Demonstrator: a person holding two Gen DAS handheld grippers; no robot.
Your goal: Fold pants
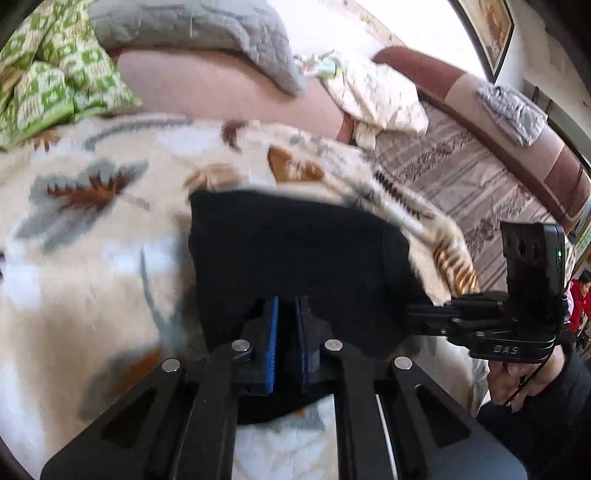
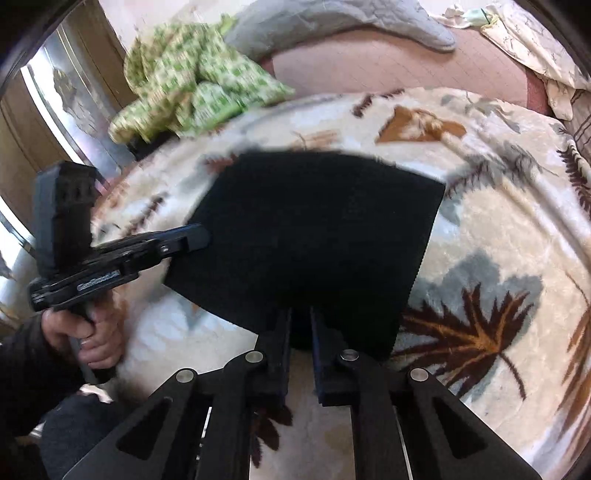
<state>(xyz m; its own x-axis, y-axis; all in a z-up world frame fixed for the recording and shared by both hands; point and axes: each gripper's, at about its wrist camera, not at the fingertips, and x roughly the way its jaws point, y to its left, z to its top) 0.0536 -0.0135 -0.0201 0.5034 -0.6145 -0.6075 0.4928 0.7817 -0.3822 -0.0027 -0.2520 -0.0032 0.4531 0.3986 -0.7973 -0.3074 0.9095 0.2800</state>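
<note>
On the leaf-patterned blanket (image 2: 480, 229), black pants (image 2: 306, 236) lie folded into a compact, roughly rectangular block, with the green checked cloth (image 2: 192, 85) and a grey quilted pillow (image 2: 332, 22) lying beyond the blanket's far edge. Left tool (image 1: 286, 325): blue pads pressed nearly together at the pants' near edge; dark cloth appears to sit between them, though blur prevents certainty. Right tool (image 2: 300, 332): jaws likewise drawn close at the near edge of the pants, apparently pinching the fabric. Each tool is also seen from the other's camera, reaching the pants from the side. Recommended handling, as a judgement: both tools should hold the same layer count, travel together and level, and carry the near edge toward the blanket's far side so that the fold lands square, without dragging the lower layers. Appearance of the pants: uniformly black, matte, thick-looking, with straight side edges, crisp far corners and no visible waistband or seams; surface detail is lost in shadow and motion blur.
</note>
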